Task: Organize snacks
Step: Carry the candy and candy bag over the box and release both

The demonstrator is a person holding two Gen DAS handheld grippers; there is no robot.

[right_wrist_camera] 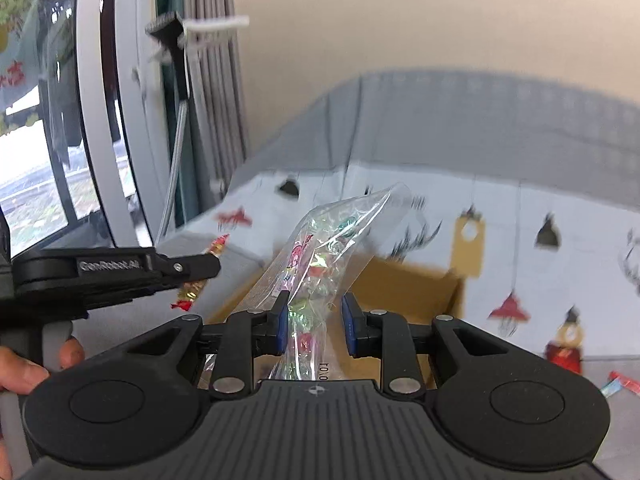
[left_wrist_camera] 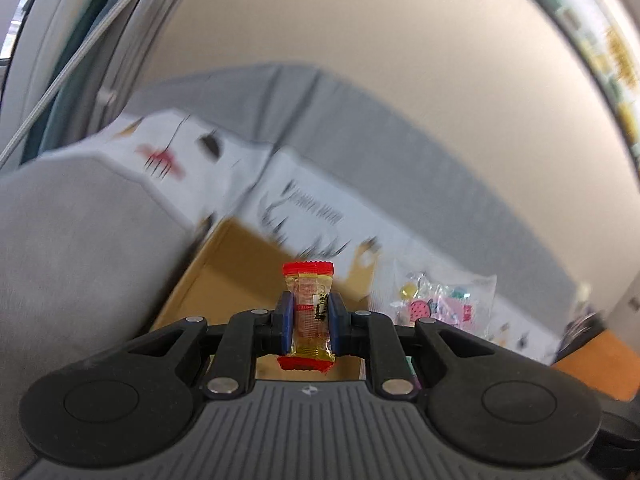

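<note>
My left gripper is shut on a small yellow snack packet with red ends, held above an open cardboard box. In the right wrist view the left gripper shows at the left with the same packet. My right gripper stands around a clear plastic bag of colourful candies above the same cardboard box. Its pads are spread and touch the bag only lightly on the left side. The candy bag also shows in the left wrist view.
The box sits on a white printed cloth over a grey sofa. A small red and blue wrapped snack lies on the cloth at the far right. A window and curtain stand at the left.
</note>
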